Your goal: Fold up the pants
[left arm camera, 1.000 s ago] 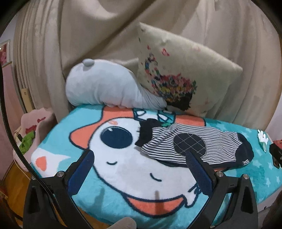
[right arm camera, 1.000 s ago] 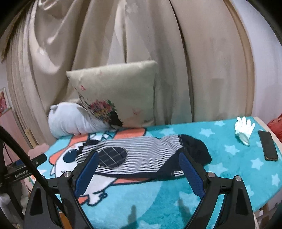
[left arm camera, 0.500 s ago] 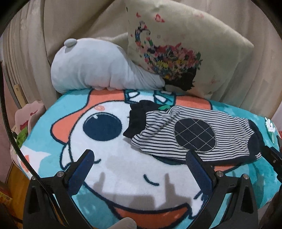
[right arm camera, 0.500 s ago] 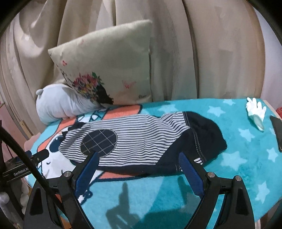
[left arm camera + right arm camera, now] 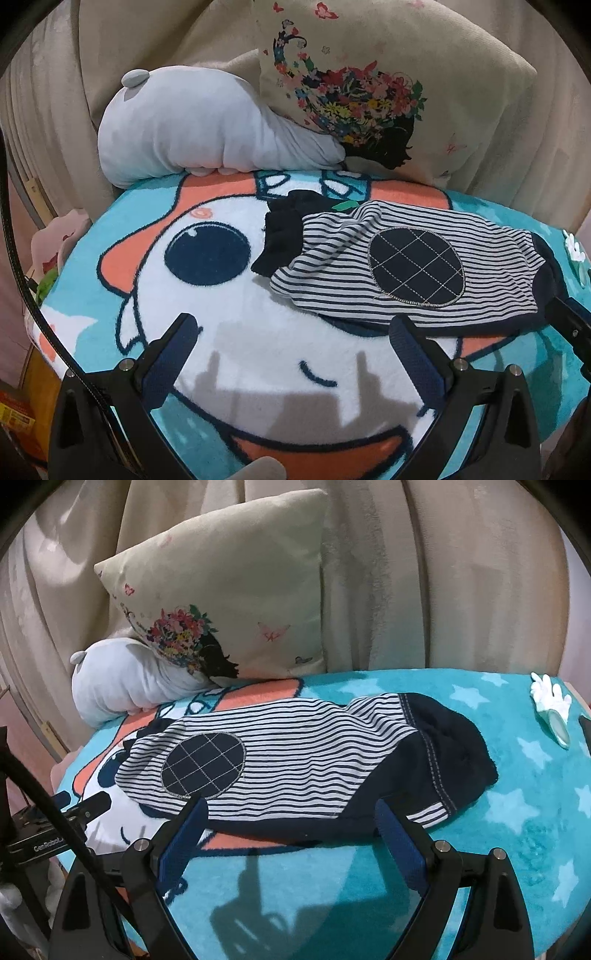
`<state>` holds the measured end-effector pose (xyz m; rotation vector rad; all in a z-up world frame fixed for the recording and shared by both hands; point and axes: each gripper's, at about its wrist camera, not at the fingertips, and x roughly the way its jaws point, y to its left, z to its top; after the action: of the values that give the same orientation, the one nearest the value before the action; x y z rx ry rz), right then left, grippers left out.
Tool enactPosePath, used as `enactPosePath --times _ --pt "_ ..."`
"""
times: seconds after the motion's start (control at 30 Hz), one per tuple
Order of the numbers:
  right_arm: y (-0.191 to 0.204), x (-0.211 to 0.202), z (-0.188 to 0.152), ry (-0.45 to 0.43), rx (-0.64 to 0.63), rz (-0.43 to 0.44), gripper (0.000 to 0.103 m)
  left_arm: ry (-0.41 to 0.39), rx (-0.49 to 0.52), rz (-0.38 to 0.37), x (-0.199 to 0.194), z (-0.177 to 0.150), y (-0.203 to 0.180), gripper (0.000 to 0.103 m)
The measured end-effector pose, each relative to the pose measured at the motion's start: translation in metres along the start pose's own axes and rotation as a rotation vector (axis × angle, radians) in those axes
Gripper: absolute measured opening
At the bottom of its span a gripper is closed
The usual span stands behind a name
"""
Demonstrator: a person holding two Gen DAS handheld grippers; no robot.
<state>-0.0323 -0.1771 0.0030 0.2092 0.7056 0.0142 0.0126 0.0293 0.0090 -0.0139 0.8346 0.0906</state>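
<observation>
Lying beyond spread jaws: pants point(image 5: 295, 768).

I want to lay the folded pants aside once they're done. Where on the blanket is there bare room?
Free: the starry teal patch of blanket between the striped pants and the white glove, and the white cartoon face left of the pants. Crowded: the back edge, where the grey plush and floral pillow sit.

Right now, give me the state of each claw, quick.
Left claw: open, holding nothing, hovering over the blanket just short of the striped pants.
Right claw: open, holding nothing, at the near edge of the pants.
</observation>
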Motion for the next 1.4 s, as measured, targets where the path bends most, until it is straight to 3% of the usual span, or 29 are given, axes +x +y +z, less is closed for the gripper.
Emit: enactPosePath --times 0.93,1.4 --pt "0.005 0.018 -0.006 0.038 0.009 -0.018 0.094 0.068 -0.009 0.001 0.029 -0.007 0.008 0.103" --pt "0.013 0.024 -0.008 0.065 -0.003 -0.021 0.094 0.141 -0.028 -0.013 0.053 -0.018 0.017 0.103"
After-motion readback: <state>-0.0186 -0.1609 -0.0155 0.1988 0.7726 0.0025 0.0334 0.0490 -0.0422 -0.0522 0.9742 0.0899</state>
